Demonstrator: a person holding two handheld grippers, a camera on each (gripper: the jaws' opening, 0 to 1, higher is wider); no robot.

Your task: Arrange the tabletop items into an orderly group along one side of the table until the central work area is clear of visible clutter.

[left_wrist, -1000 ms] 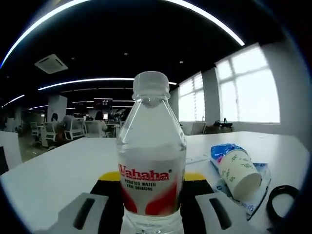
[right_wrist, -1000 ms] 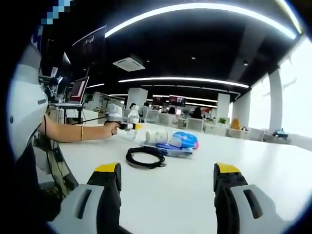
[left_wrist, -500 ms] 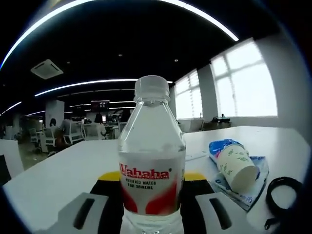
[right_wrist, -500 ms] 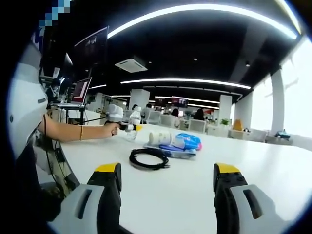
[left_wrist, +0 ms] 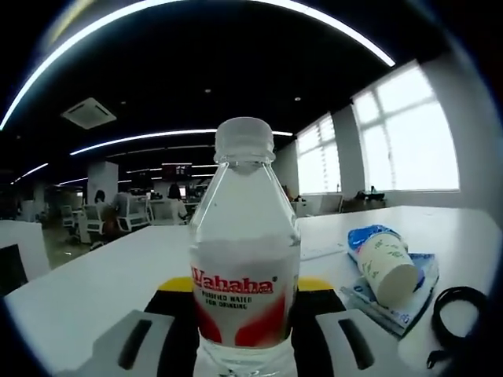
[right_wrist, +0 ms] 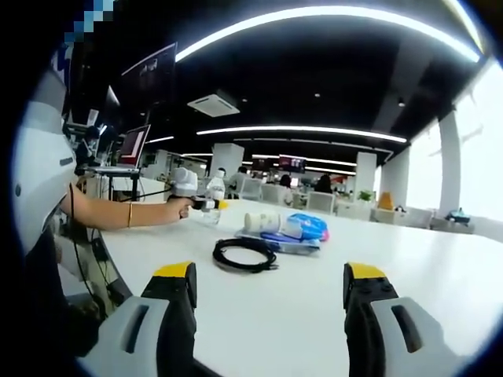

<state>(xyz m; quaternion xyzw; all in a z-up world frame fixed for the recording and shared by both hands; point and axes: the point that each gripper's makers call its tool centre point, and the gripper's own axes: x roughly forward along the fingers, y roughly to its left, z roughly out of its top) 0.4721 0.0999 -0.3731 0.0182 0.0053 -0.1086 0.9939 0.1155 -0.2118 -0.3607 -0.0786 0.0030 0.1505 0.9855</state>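
left gripper view: left gripper (left_wrist: 244,334) clamps upright bottle (left_wrist: 244,259); a loose grip could tip it onto cup (left_wrist: 383,266); right gripper (right_wrist: 267,298) wide, empty

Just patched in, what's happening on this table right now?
A person is tidying a white table with two handheld claws. The left claw is shut on a Wahaha water bottle, held upright. Beside it a paper cup lies on its side atop a blue packet, with a coiled black cable next to them. The right claw is open and holds nothing, pointing across the table towards those items.
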